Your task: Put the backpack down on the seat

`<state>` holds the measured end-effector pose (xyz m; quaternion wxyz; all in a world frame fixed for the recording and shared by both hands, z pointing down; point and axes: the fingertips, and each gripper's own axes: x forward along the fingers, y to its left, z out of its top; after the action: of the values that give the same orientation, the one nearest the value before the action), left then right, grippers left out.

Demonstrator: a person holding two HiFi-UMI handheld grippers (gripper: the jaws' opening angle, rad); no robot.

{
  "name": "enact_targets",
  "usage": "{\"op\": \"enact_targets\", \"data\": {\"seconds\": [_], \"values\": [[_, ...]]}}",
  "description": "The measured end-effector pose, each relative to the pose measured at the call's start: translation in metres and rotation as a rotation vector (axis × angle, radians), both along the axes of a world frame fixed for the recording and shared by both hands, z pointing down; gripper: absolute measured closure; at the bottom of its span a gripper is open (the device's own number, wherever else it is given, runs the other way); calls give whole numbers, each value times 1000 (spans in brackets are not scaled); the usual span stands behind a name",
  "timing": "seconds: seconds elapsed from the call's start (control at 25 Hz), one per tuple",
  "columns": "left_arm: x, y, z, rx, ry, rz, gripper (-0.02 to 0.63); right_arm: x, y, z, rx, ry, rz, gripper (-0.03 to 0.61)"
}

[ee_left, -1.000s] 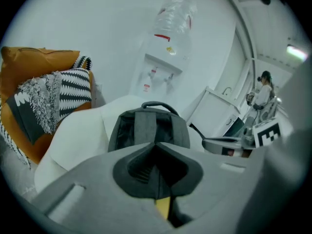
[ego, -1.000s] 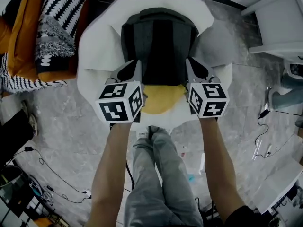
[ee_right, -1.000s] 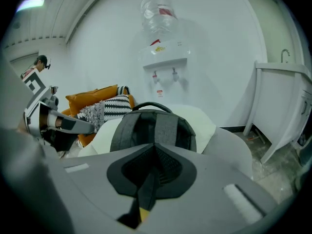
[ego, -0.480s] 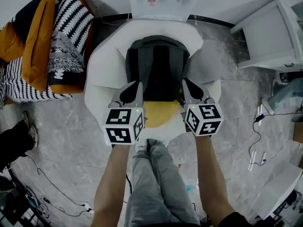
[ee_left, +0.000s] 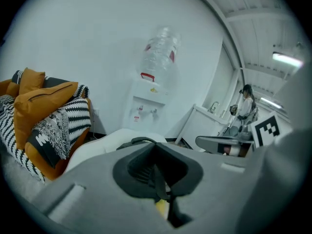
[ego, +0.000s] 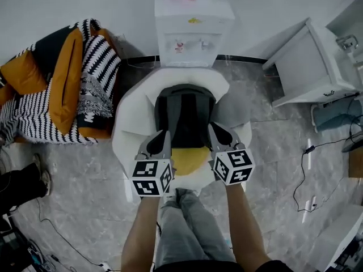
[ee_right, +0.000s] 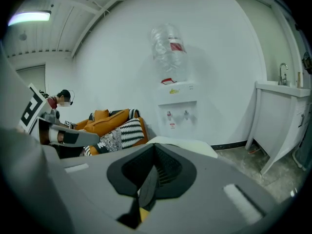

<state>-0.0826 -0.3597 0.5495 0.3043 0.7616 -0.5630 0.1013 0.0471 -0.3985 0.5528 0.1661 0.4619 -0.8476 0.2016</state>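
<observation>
The left hand-held gripper and the right hand-held gripper are each closed on a thin strap at the near end of the backpack. The backpack already rests on the white seat. If it is let go while not settled, it may slump forward off the front edge.

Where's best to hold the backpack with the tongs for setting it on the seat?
Its thin straps at the near edge, one each side, coming from the seat front. The backpack body is too broad; left tongs and right tongs grip straps there.
</observation>
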Motion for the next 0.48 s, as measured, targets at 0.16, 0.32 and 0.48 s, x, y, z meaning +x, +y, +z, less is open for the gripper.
{"op": "enact_targets", "data": {"seconds": [0.16,0.32,0.48], "values": [[5,6,-39,27,51,-30,614,-6,4,-44,30,-6,-18,571],[10,11,-85,75,61,-40,614,-3,9,-89,63,-20,-14,571],[12,20,-127,114,100,-64,614,-5,24,-130,94,-61,-30,571]]}}
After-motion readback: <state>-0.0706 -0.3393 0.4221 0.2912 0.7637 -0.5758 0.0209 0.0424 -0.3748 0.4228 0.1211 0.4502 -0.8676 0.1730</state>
